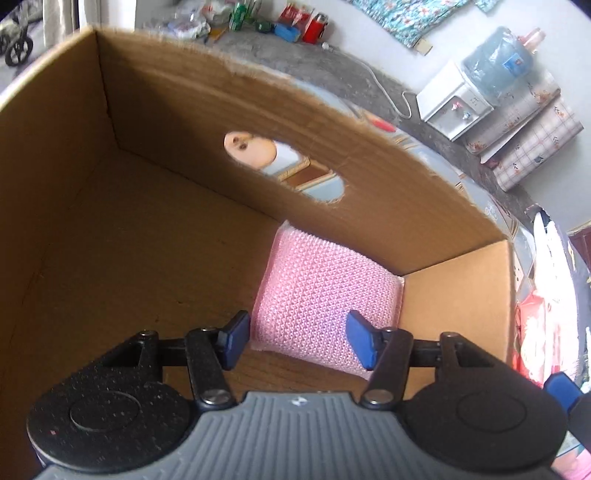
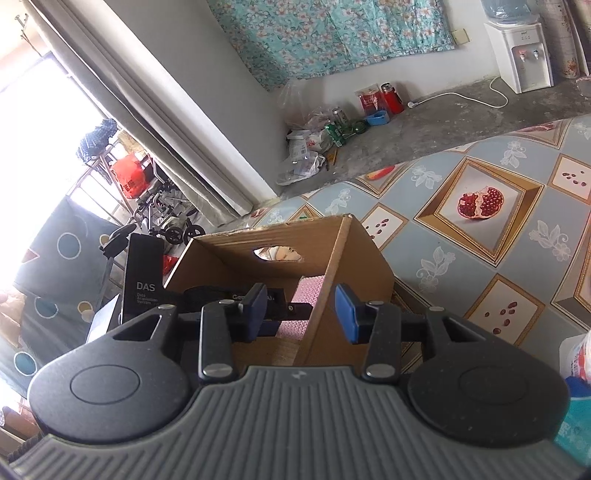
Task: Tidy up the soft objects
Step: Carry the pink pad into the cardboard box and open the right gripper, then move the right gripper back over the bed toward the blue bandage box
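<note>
Left tongs (image 1: 297,338) open | pink sponge (image 1: 325,291) boxed | cardboard box (image 1: 147,229) wall close

box (image 1: 155,236) floor free, pink cloth (image 1: 325,295) cornered

Beyond my table, a white water dispenser (image 2: 521,55) stands against the far wall with a blue bottle (image 1: 496,61) on top, its white cord (image 2: 461,96) trailing across the grey floor. A flowered teal cloth (image 2: 332,33) hangs on that wall. Below it I see a red flask (image 2: 391,98), green cans (image 2: 334,133) and crumpled plastic bags (image 2: 303,162). The tablecloth (image 2: 480,206) shows a pomegranate print. A grey curtain (image 2: 147,96) frames the bright doorway, where a wheeled cart (image 2: 166,218) is parked.
</note>
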